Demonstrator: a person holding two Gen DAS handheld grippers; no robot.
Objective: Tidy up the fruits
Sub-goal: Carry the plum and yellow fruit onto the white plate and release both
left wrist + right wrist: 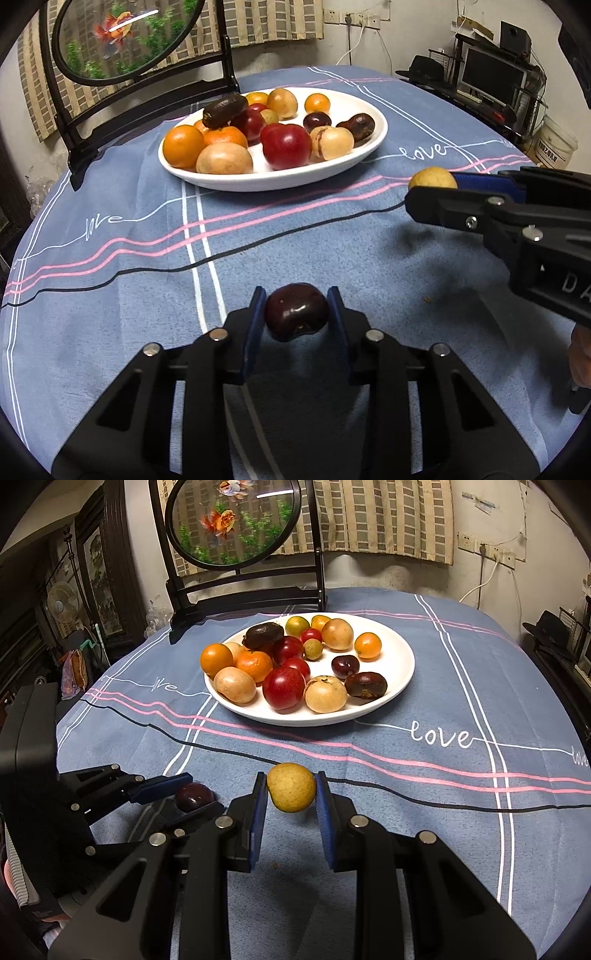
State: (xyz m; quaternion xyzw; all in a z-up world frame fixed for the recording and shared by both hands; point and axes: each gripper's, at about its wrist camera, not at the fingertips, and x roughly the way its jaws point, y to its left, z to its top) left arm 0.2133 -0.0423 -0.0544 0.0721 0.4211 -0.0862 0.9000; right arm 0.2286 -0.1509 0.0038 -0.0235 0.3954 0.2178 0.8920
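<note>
Blue striped tablecloth (pixel 424 812) carries white plate (pixel 400 672) piled with fruit. Left gripper (pixel 296 317) clamped on dark red fruit (pixel 296 312); right gripper (pixel 291 790) clamped on yellow fruit (pixel 291 786), both near plate.

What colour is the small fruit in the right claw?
Yellow: the small round fruit, clearest in the right wrist view.

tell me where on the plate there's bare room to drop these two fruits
The white plate has bare room along its right side, past the small orange fruit and the two dark fruits, and a gap in the middle between those and the red fruit. The left half is crowded and stacked. The tablecloth in front of the plate is bare.
</note>
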